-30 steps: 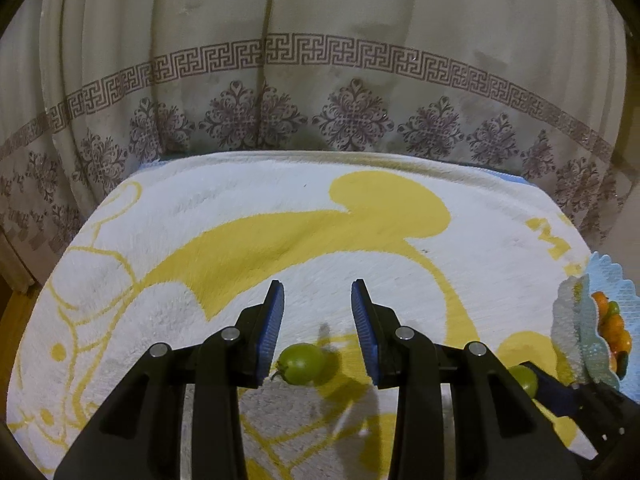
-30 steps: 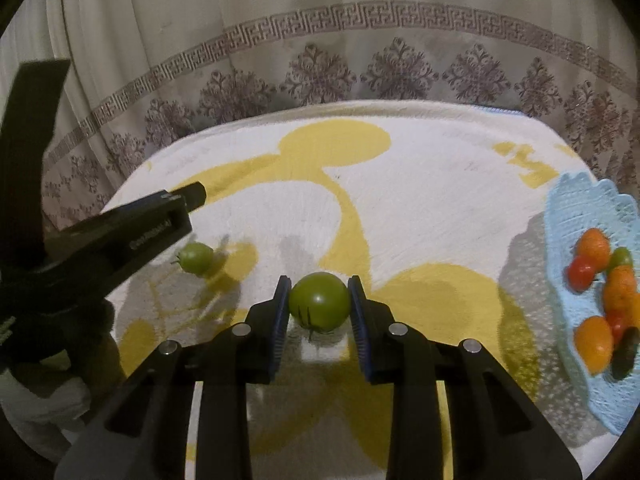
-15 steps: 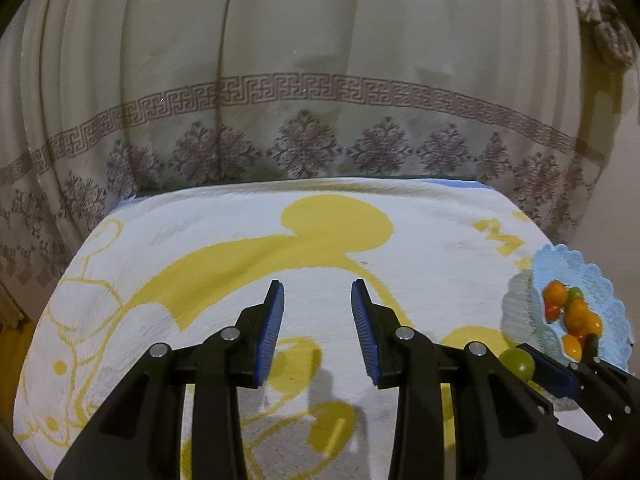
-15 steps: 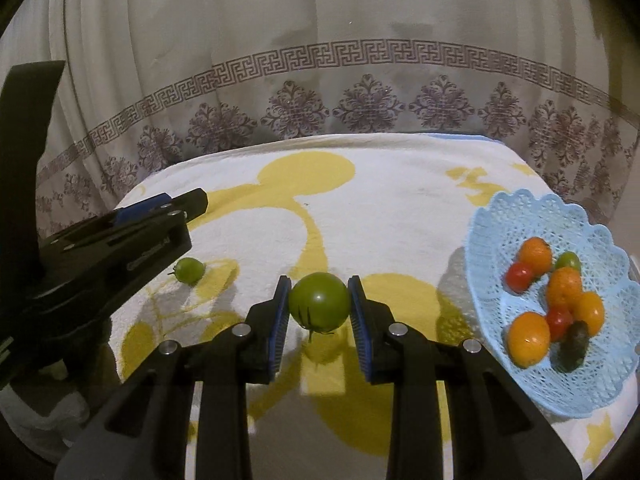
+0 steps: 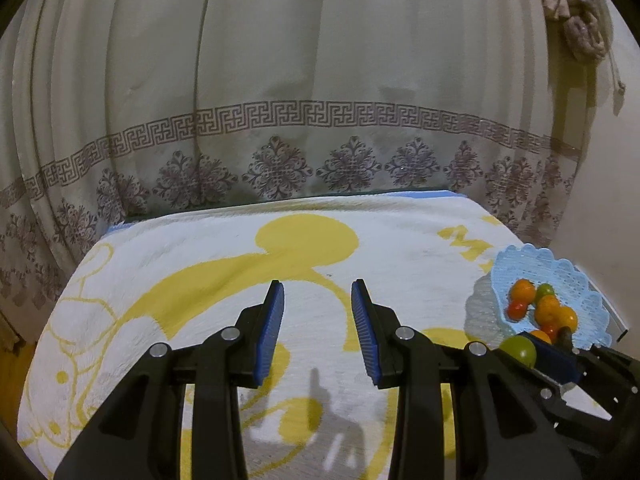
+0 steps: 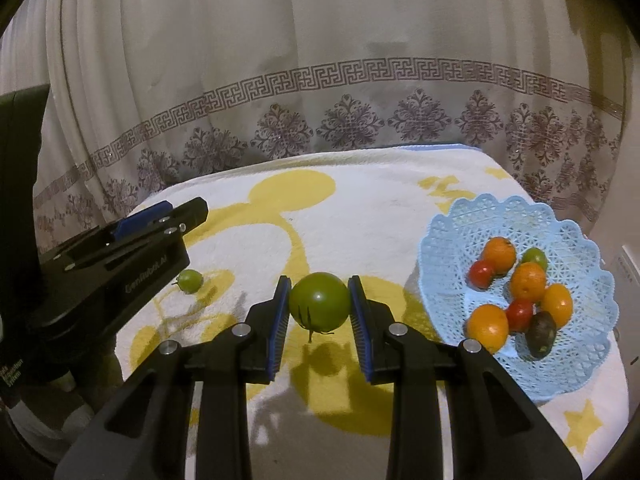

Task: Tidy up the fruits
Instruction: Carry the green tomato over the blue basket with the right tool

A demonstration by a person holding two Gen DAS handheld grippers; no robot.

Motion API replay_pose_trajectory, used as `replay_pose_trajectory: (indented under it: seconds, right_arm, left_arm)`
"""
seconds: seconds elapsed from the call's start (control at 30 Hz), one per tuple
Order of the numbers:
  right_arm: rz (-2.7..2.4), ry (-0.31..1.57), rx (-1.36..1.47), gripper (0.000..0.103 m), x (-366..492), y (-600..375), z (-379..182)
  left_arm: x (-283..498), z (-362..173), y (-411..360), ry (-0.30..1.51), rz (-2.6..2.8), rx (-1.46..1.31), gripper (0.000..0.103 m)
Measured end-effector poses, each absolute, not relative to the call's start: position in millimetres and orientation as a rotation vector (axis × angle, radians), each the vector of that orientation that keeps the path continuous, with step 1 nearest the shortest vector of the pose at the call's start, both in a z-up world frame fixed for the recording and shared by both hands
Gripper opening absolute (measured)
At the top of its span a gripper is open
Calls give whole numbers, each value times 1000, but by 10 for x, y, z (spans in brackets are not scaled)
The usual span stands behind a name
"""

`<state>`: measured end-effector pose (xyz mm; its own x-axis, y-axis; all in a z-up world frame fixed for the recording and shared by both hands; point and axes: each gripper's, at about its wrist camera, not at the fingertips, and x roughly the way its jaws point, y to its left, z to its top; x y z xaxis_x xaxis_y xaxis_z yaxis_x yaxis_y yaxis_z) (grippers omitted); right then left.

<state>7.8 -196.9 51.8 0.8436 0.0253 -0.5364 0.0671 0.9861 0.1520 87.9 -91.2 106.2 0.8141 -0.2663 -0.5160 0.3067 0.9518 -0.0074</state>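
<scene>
My right gripper (image 6: 319, 304) is shut on a large green tomato (image 6: 319, 301) and holds it above the yellow-and-white towel (image 6: 360, 208), left of the blue lace basket (image 6: 576, 376). The basket holds several orange, red and green fruits (image 6: 528, 280). A small green tomato (image 6: 189, 280) lies on the towel at the left, below my left gripper (image 6: 168, 216). In the left wrist view my left gripper (image 5: 318, 312) is open and empty above the towel (image 5: 200, 256); the held tomato (image 5: 519, 350) and the basket (image 5: 588, 308) show at the right.
A patterned curtain (image 6: 320, 80) hangs close behind the table's far edge. The basket sits near the table's right edge. A curtain tieback (image 5: 580, 28) hangs at the upper right of the left wrist view.
Both grippers have risen and drawn back. The small green tomato has dropped out of the left wrist view. The right gripper has carried the large green tomato closer to the basket.
</scene>
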Motion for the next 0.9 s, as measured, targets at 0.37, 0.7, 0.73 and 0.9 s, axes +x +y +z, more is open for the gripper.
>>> replay_pose_trajectory:
  seconds: [0.37, 0.7, 0.73, 0.9]
  right_arm:
    - [-54, 542, 189, 30, -70, -2144, 602]
    - [-87, 528, 213, 30, -200, -2325, 618]
    - [-89, 527, 215, 30, -211, -2341, 617]
    - [-104, 524, 226, 30, -270, -2435, 613]
  left_arm:
    - [709, 1106, -1082, 512, -349, 112, 36]
    - [572, 1100, -1252, 500, -389, 147, 36]
    - [561, 1096, -1262, 499, -392, 148, 36]
    - [510, 1078, -1337, 495, -411, 162, 36]
